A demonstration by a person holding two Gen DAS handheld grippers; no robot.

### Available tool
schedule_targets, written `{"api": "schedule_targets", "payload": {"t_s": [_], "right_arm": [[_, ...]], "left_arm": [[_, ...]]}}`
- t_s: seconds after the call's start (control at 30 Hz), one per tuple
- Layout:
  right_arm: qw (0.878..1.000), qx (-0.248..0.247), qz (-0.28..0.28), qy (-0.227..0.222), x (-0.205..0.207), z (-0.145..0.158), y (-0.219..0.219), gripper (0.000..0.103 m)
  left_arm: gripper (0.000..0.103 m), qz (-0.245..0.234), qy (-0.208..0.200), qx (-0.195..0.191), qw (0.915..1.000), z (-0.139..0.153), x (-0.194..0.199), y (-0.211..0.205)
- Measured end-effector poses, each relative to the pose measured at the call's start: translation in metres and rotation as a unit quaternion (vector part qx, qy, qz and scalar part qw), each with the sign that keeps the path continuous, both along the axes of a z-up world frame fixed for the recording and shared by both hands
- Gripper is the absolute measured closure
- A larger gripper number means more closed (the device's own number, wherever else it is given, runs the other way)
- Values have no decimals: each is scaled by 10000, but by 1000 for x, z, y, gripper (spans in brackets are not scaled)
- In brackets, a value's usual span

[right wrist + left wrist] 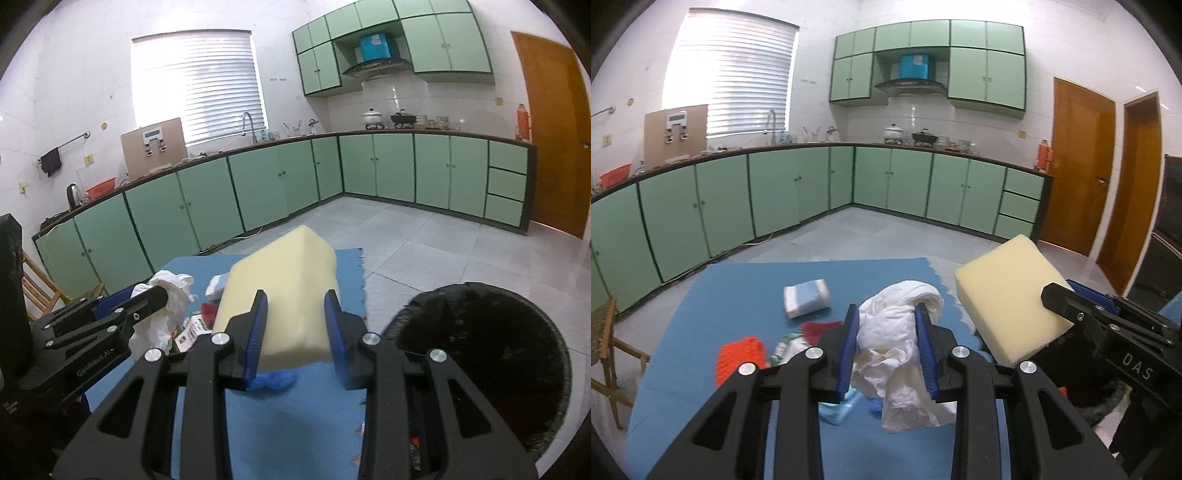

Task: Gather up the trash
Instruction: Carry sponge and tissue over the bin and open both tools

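Note:
My left gripper (888, 314) is shut on a crumpled white tissue wad (905, 339) and holds it above the blue mat (738, 291). My right gripper (295, 306) is shut on a pale yellow foam block (284, 295), also lifted above the mat; the block shows in the left wrist view (1004, 295) at the right. On the mat lie a white-and-blue packet (806, 297), an orange knitted piece (740, 356), a dark red piece (818, 328), a printed wrapper (786, 345) and a blue scrap (275, 380).
A black round bin (491, 354) stands at the mat's right edge, beside my right gripper. A wooden chair (609, 350) stands at the left. Green kitchen cabinets (775, 192) line the far walls. Grey tiled floor (424, 243) lies beyond the mat.

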State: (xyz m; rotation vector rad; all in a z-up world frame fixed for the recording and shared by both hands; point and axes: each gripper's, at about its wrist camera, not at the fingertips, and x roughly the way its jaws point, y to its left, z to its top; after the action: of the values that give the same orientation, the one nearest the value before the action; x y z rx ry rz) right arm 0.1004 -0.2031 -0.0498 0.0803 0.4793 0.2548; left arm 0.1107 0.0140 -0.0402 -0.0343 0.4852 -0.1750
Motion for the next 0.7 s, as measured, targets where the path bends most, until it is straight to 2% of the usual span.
{"api": "schedule_targets", "payload": {"t_s": [0.37, 0.7], "right_arm": [[9971, -145, -718, -189, -20, 9, -76, 73], [9893, -134, -1448, -104, -27, -9, -157, 73]], "left_arm": [[73, -642, -52, -90, 9979, 5, 3, -57], [73, -1297, -65, -112, 9915, 2, 23, -136]]}}
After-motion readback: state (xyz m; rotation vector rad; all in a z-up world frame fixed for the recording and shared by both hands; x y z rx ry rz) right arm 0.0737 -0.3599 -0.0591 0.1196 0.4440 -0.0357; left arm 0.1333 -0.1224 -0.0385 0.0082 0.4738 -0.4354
